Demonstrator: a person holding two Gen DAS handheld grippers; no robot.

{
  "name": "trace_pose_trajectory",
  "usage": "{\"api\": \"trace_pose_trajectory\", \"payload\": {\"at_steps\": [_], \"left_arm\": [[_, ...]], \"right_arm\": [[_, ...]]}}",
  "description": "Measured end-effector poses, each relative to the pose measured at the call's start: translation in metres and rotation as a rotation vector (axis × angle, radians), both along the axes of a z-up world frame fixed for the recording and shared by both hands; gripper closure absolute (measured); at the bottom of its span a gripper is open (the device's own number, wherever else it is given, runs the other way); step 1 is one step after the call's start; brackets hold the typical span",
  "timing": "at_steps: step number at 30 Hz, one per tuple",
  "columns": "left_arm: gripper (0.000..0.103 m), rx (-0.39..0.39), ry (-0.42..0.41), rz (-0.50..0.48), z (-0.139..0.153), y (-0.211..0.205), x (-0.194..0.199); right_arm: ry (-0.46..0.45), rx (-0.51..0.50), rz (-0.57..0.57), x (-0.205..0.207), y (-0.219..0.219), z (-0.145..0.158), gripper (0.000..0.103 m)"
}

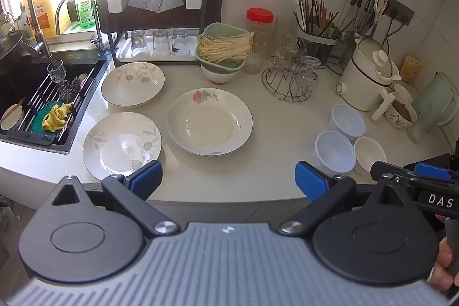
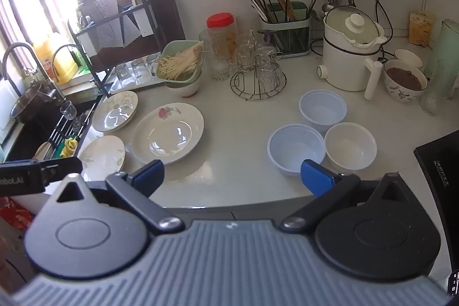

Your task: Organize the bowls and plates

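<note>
- My left tongs [image 1: 228, 181] hang spread wide over the counter's near edge, nothing between the blue pads, tilted down toward the dishes.
- My right tongs [image 2: 232, 175] are likewise spread and empty, hovering just short of the bowls.
- Just ahead of the left tongs lies the rose plate [image 1: 209, 122]; to its left, nearest that pad, a leaf-print plate [image 1: 122, 144], and beyond it a second leaf-print plate [image 1: 132, 83]. All three lie singly, side by side, none stacked.
- Ahead of the right tongs, three bowls cluster rim to rim: a near blue bowl [image 2: 297, 148], a far blue bowl [image 2: 322, 109] and a white bowl [image 2: 350, 146] to the right.
- As I read it, sorting has not begun: plates still want stacking, bowls nesting.
- The pale counter [image 1: 275, 139] is crowded farther back: a green basket of noodles [image 1: 223, 48], a red-lidded jar [image 1: 259, 30], a wire glass rack [image 1: 289, 82], a white cooker [image 1: 367, 76].
- Far left, a dark sink [image 1: 37, 105] under a sunlit window; white tiled wall behind.
</note>
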State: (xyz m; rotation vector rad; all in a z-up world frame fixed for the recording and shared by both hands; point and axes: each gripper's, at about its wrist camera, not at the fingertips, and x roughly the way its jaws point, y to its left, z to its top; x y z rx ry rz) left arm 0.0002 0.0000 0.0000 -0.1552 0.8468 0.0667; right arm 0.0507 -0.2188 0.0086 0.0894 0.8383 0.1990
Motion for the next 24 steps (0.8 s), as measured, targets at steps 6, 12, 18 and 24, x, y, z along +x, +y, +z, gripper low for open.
{"api": "trace_pose_trajectory", "payload": {"at_steps": [6,12,18,24], "left_arm": [[0.003,-0.004,0.007,0.0,0.0014,-0.0001,0.0007],[0.003,-0.014,0.003,0.011,0.0051,0.0063,-0.0004],[0.003,-0.025,-0.018,0.023,0.0058,0.0051,-0.0033],[0.003,-0.035,-0.024,-0.002,0.0052,0.0035,-0.0016]], "right_arm": [[-0.023,0.01,-0.006,-0.0021,-0.0007,-0.0006,0.0],[-0.029,-0.004,-0.006,-0.006,0.0033,0.0027,0.0],[-0.032,-0.006,-0.01,-0.0051,0.0036,0.002,0.0],[-0.068,-0.041,-0.023,-0.0078,0.0061,0.006,0.0]]}}
